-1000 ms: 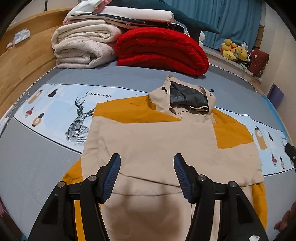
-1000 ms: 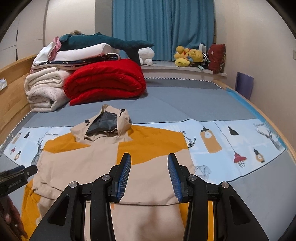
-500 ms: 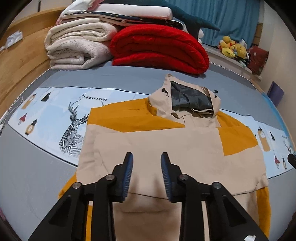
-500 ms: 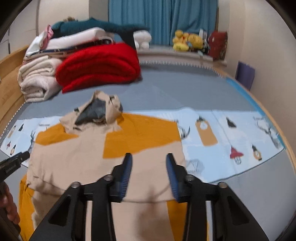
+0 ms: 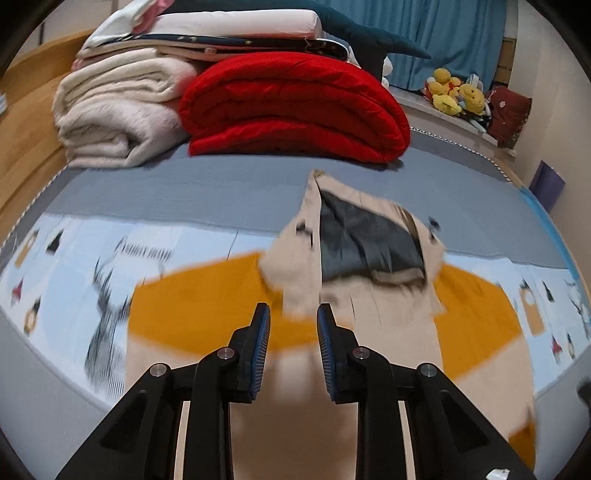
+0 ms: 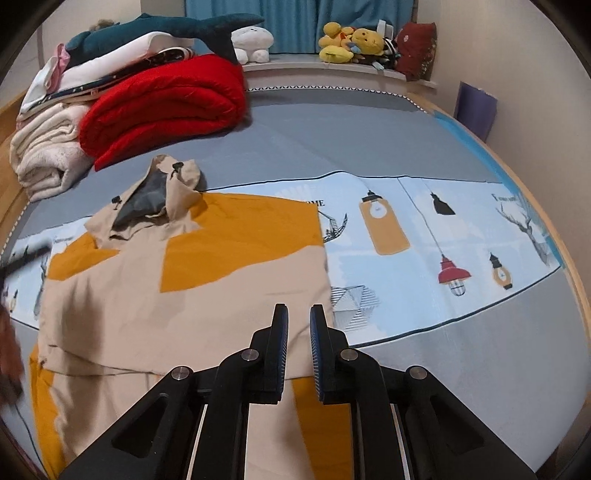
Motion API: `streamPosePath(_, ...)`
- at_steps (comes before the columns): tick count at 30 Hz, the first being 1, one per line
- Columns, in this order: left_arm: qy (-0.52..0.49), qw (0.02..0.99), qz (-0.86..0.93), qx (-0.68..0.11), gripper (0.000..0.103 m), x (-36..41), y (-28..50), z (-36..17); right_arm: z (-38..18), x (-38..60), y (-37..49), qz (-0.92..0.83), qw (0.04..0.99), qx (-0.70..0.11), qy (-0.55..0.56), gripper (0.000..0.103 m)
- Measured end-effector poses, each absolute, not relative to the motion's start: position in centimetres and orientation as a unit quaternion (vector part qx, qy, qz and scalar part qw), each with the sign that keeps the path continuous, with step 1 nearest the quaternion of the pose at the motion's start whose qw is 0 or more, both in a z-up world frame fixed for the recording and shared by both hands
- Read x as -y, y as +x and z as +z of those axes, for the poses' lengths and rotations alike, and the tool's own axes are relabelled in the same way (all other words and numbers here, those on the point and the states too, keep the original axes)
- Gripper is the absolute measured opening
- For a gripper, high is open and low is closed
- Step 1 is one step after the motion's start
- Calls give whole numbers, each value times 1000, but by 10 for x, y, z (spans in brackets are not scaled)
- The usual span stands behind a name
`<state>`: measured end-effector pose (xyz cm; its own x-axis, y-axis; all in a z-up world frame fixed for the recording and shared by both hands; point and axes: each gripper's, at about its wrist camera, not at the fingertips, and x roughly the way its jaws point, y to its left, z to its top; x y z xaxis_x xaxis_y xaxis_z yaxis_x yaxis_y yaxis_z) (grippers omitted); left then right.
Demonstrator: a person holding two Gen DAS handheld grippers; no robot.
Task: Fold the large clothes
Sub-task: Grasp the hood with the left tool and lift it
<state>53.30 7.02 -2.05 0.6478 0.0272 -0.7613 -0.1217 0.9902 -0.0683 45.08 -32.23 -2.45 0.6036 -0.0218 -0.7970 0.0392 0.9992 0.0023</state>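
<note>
A beige and mustard-yellow hooded jacket (image 6: 192, 295) lies flat on a bed (image 6: 351, 140), partly folded, its lower part doubled up over the body. Its hood (image 5: 354, 236), lined in dark grey, points towards the far end of the bed, where a red quilt (image 5: 291, 107) and cream blankets (image 5: 114, 114) are stacked, with a dark teal shark plush (image 6: 159, 33) on top. The jacket rests across a pale blue printed sheet (image 6: 443, 229) with lamps and deer drawn on it.

The left tongs (image 5: 293, 317) hover over the jacket's upper chest, just below the hood; the jaws stand narrowly apart with nothing pinched between the blue pads (image 5: 260, 347). The view here is smeared by motion.

The right tongs (image 6: 298, 317) hang above the jacket's right-hand edge near the folded hem. Their jaws are closing, a slim gap left between them, and no cloth sits in that gap.

Yellow stuffed toys (image 6: 351, 42) sit on the windowsill under teal curtains (image 6: 295, 14).
</note>
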Motion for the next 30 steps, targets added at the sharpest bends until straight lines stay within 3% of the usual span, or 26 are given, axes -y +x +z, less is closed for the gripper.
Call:
streamPosePath(6, -41, 899, 30, -435, 23, -63, 631, -36, -25, 335, 457, -38, 899, -437, 3, 10)
streamPosePath(13, -95, 873, 27, -478, 24, -65, 726, -74, -36, 339, 470, -48, 889, -455, 13, 12)
streamPosePath(19, -110, 857, 45, -501, 29, -64, 767, -101, -41, 334, 472, -43, 888, -458, 1, 12)
streamPosePath(23, -65, 840, 70, -534, 30, -58, 783, -125, -45, 334, 472, -44, 885, -463, -2, 12)
streamPosePath(25, -43, 838, 76, -539, 21, -57, 783, -132, -46, 336, 473, -45, 885, -464, -2, 12)
streamPosePath(26, -32, 839, 71, -539, 3, -56, 781, -131, -46, 337, 473, -46, 884, -464, -1, 12)
streamPosePath(30, -8, 867, 45, -496, 2, -49, 753, -96, -43, 339, 471, -45, 883, -467, 2, 12)
